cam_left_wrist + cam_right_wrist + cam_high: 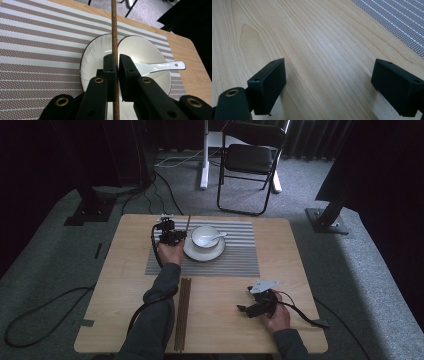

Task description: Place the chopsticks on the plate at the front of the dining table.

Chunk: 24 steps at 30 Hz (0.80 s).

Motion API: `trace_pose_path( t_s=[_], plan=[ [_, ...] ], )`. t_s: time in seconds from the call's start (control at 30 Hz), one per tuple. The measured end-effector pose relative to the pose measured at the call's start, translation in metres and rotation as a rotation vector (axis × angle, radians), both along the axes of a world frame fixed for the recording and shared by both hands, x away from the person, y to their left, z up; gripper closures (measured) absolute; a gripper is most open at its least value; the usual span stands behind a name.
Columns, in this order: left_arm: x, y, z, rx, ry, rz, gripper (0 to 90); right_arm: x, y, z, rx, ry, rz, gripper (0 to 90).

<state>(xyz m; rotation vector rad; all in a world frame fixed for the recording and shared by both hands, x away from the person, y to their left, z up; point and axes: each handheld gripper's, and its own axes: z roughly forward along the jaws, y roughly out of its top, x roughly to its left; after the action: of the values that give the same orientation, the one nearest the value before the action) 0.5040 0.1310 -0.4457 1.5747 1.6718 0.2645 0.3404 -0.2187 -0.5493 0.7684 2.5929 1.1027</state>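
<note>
Chopstick: a dark wooden chopstick [114, 32] is pinched upright between the pads of the left gripper [114, 65], at 9 o'clock of the bowl on the high view, over the mat's left part
Left gripper: jaws clamped tight on the chopstick, the stick running through them and on past the far table edge in its own view
Right gripper: right gripper [329, 82] rests low over bare wood at 5 o'clock of the bowl, jaws wide, nothing between them
Bowl: white bowl [147, 53] sits on a saucer [93, 58] in the mat's middle, directly under the held stick
Spoon: white spoon [160, 67] lies in the bowl, handle out toward 3 o'clock
Mat: striped mat [37, 45] under the saucer
Spare sticks: a bundle of chopsticks [183, 312] lies on the table [295, 265] at 7 o'clock of the bowl, near the left forearm
Risk: the thin round stick may twist or slide in the pads if tilted; lowered carelessly, its tip could strike the saucer rim or bowl and tip the spoon
In the way: bowl and saucer crowd the space right of the gripper; the left sleeve could nudge the spare sticks
Beyond: folding chair [250, 160] at 12 o'clock, off the table
</note>
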Motion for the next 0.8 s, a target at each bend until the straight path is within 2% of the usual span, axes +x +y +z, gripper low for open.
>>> trace_pose_path(
  t_s=[0.27,0.57,0.8],
  plan=[
    [0.005,-0.001,-0.003,0.007,0.016,0.0,85.0,0.0,0.0,0.0,0.0,0.0,-0.001,11.8],
    [0.011,-0.006,-0.011,-0.005,0.033,0.003,85.1,0.0,0.0,0.0,0.0,-0.001,0.0,11.8],
    [0.015,-0.008,-0.019,0.003,0.051,0.006,85.0,0.0,0.0,0.0,-0.001,0.0,0.0,11.8]
  ],
)
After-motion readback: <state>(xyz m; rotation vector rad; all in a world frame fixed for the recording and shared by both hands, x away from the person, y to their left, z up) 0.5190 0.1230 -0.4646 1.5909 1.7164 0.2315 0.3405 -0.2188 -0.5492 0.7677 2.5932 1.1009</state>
